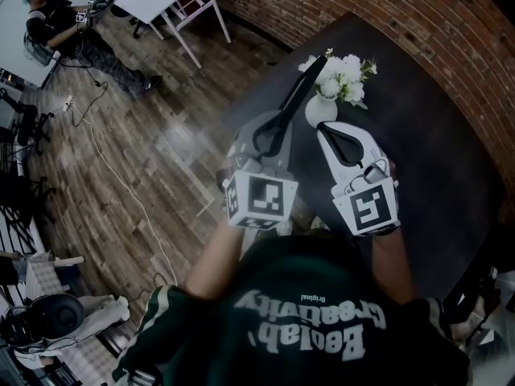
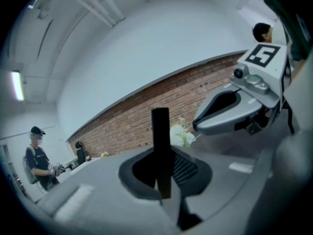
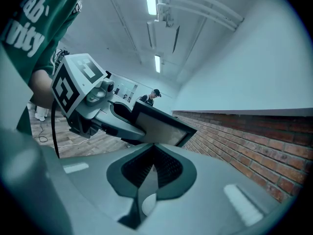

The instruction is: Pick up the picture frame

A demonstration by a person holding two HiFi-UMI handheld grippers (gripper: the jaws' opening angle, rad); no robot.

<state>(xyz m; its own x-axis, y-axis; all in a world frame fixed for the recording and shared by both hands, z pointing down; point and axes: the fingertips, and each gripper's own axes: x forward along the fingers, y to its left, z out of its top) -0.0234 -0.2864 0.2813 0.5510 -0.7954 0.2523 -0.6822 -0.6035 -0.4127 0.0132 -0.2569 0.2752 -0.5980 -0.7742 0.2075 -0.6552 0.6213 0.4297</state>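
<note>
1. Picture frame [image 3: 159,128]: dark border, pale face. Carried tilted in the left tongs [image 2: 161,151], apparently raised off the desk [image 1: 418,135]. Pick-up judged largely done.
2. Left tongs: clenched on the frame's thin edge, with a narrow gap to match the slim moulding. Gripped at the border, probably to spare the face and leave most of the frame projecting forward.
3. Right tongs [image 1: 328,133]: pressed together with nothing between them. Held just beside the left pair at about the same height, seemingly in reserve to steady the frame. No contact with the frame visible.
4. Vase [image 1: 320,111] of white flowers [image 1: 342,75]: upright on the desk just past both tips and near the frame's far end. Touching or apart not determinable. Noted as the nearest thing to knock over.
5. Desk: dark top, set against a brick wall [image 1: 386,14].
</note>
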